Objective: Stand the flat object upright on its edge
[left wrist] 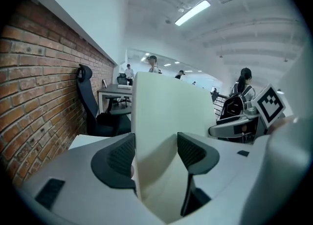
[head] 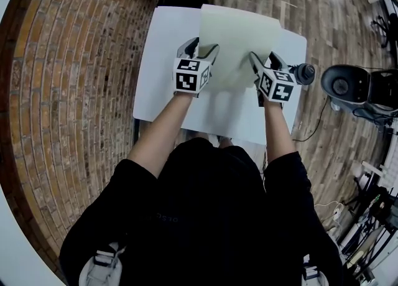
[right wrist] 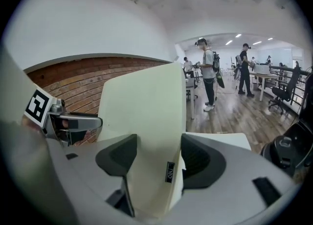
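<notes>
Left claw and right claw each clamp a side of the board, which we hold raised over the table. Releasing unevenly, or before its edge seats squarely, could topple it flat.

On the table, the board sits between left claw and right claw.

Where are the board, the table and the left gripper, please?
board [head: 239, 36], head view, on its upper face.
table [head: 158, 86], head view, on its bare left part.
left gripper [left wrist: 156, 148], left gripper view, between its jaws, shut on the board.
</notes>
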